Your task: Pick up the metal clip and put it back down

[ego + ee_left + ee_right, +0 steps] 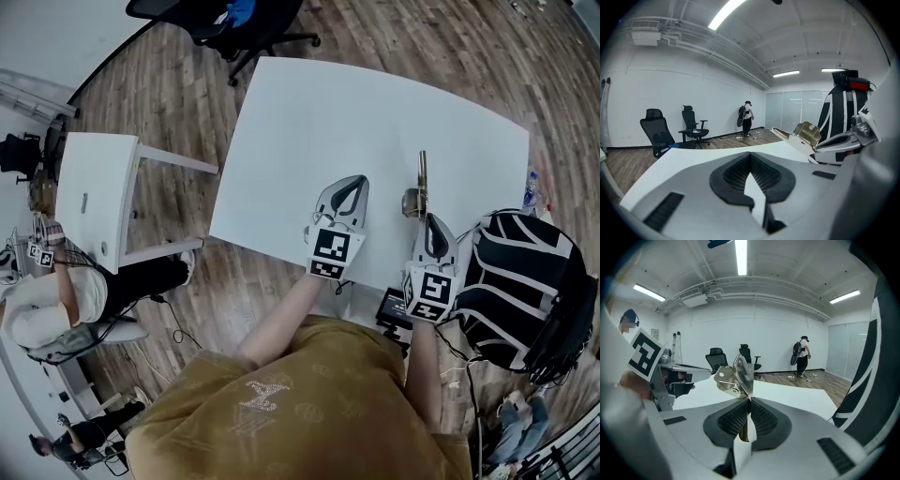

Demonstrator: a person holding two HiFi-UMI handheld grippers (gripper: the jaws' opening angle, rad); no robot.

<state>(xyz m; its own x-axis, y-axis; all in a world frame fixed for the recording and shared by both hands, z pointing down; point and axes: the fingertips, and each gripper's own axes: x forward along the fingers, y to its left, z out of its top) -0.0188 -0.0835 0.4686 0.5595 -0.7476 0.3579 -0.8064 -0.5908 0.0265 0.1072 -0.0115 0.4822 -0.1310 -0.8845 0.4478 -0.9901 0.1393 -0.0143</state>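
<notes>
Two grippers at the near edge of the table point(328, 112). Right gripper point(429, 219): jaws pressed together on the flat tail of the clip point(421, 178); its own view shows the clip point(736, 375) standing up out of the closed pads, hinge and lever to the left. Left gripper point(350, 184): jaws together, nothing between them, parked just beside the right one, taking no part.

Clip sits over the table's right side, long arm pointing away from the person. From the left gripper view the clip point(806, 135) looks low, near the tabletop; can't tell whether it is clear of the surface or resting on it.

Progress, as judged: grasp made. Lift either just starting or ending, unclear which. Left to do: set down if raised, then open the right jaws.
</notes>
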